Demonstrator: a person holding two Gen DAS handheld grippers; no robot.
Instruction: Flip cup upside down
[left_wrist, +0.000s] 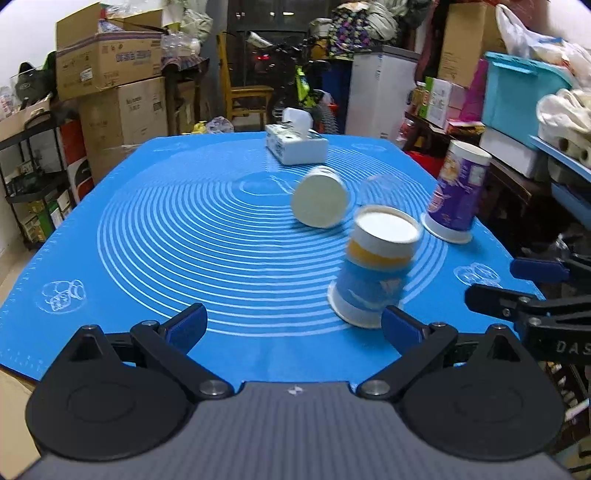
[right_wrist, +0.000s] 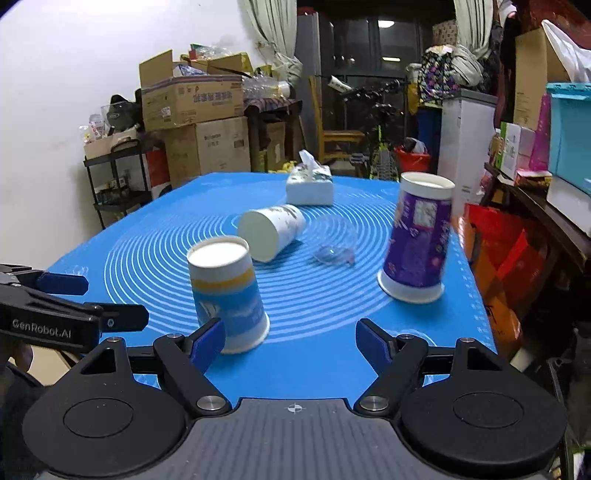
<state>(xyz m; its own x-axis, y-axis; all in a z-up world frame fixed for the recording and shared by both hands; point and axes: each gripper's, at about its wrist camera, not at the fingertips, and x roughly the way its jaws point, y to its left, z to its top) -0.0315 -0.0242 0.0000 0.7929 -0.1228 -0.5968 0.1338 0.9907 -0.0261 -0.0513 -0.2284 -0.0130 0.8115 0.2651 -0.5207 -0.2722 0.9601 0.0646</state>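
Both my left gripper (left_wrist: 293, 325) and right gripper (right_wrist: 290, 341) spread wide, empty. Blue cup (right_wrist: 229, 295) and purple cup (right_wrist: 419, 240) already stand rim-down. White cup (right_wrist: 271, 230) lies sideways mid-mat (right_wrist: 147, 258): grasp its wall squarely, rotate, set rim flat.

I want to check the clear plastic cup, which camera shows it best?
The right wrist view: the clear cup lies on its side on the blue mat, its base glinting, between the lying white cup and the purple cup. The left wrist view shows only a faint outline.
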